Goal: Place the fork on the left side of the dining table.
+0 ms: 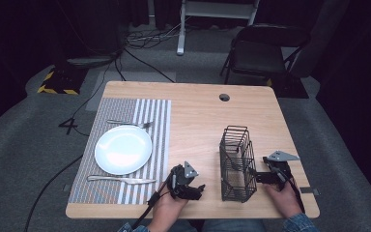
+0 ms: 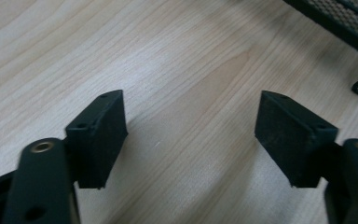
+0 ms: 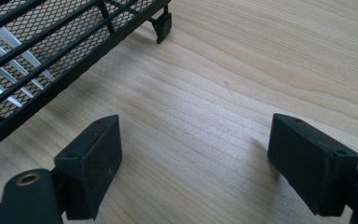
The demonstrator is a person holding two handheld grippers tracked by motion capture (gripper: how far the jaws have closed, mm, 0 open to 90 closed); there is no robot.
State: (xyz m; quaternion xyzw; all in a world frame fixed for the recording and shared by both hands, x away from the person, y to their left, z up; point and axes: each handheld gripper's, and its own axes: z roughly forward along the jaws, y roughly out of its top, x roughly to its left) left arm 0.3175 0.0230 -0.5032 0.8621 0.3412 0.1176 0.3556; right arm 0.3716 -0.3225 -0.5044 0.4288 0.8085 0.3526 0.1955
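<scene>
Left gripper (image 1: 199, 189) spread wide over bare table (image 1: 198, 121), nothing btwn jaws; right gripper (image 1: 252, 175) also wide apart, empty, just beside black wire basket (image 1: 235, 164); basket stands btwn the two grippers; plate (image 1: 123, 149), fork (image 1: 130, 124), knife (image 1: 121, 180) on striped placemat (image 1: 149, 108) at left, well apart.

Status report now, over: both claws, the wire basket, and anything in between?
Left claw open, empty, low over bare wood. Right claw open, empty, beside wire basket, not touching. Basket upright on table. Nothing between claws and basket.
</scene>
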